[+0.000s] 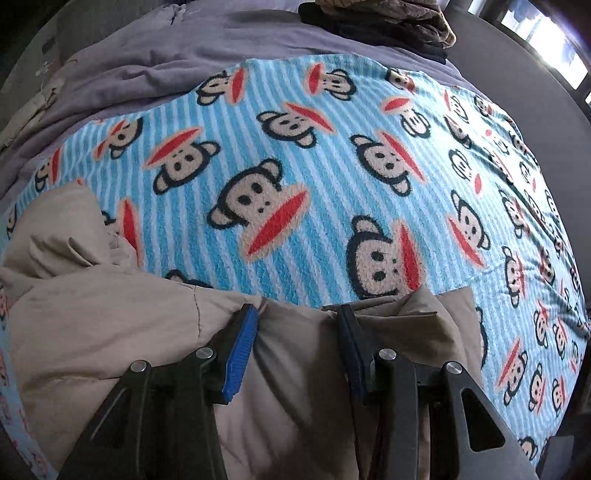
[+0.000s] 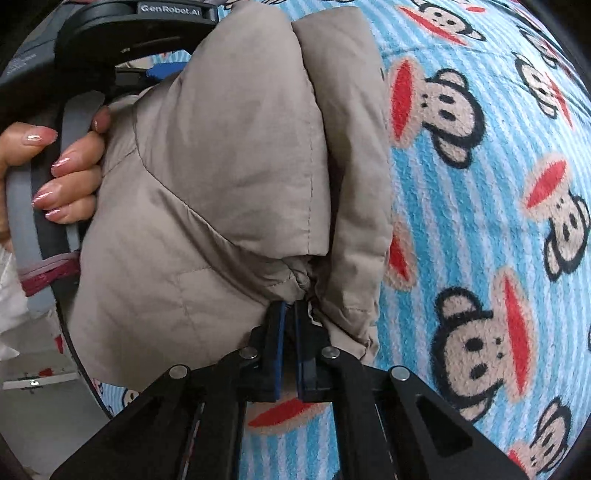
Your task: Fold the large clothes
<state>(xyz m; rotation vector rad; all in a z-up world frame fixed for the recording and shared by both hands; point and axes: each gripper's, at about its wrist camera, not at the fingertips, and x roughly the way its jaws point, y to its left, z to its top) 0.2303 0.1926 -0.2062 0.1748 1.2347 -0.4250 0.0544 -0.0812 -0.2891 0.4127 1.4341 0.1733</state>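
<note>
Right gripper (image 2: 290,306) is clamped tight on a bunched edge of the puffy beige quilted jacket (image 2: 229,177), blue pads nearly meeting with the fabric pinched between them. The jacket lies heaped on the fleece blanket striped blue and white with cartoon monkey faces (image 2: 461,229). Beyond the heap, a person's hand (image 2: 70,177) wraps the grey handle of the other tool, partly hidden by the padded cloth.

Over on the left wrist view, the left gripper (image 1: 297,314) has a thick fold of jacket (image 1: 288,332) bulging between its half-spread pads, both pads touching fabric, grasping it. Past that, the monkey blanket (image 1: 295,166) spreads wide, then a rumpled lilac-grey sheet (image 1: 184,48), and furthest off a dark pile of folded brown and black clothes (image 1: 388,22).
</note>
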